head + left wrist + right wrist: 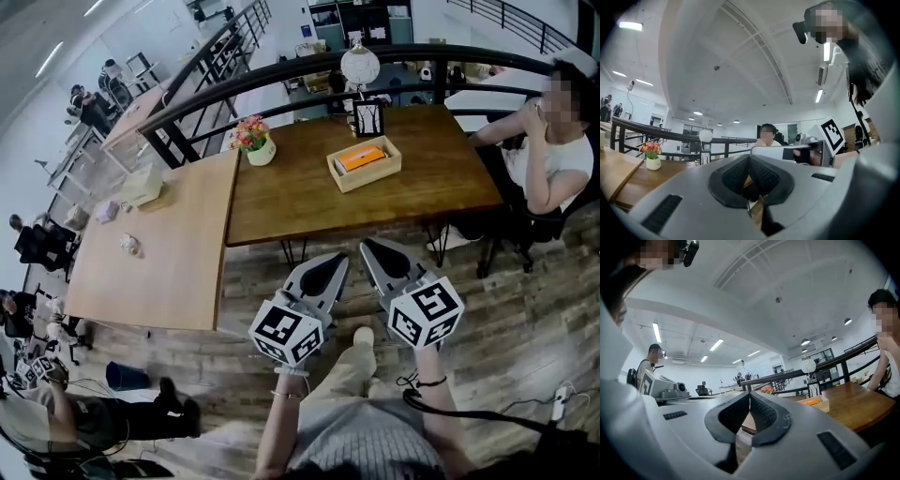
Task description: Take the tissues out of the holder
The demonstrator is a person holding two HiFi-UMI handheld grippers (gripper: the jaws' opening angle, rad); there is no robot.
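Left gripper [339, 261]: grey plastic shell tapering to a point, dark oval recess on top. Left cube [286, 333] at its 7 o'clock end, white with black square markers. Right gripper [368, 247]: same grey shell, right cube [425, 312] at its 5 o'clock end.

Left gripper view: black ribbed pads [764, 176] in a black collar, black slot [663, 213] at 8 o'clock of the shell. Right gripper view: same pads, slot at 4 o'clock.

Head view, 6 o'clock: grey ribbed top [375, 448], beige trousers [349, 370], pale shoe [363, 335]. Thin bracelet [284, 395] on left wrist, dark cord [424, 382] on right wrist. Black cable [487, 422] runs off toward 4 o'clock.
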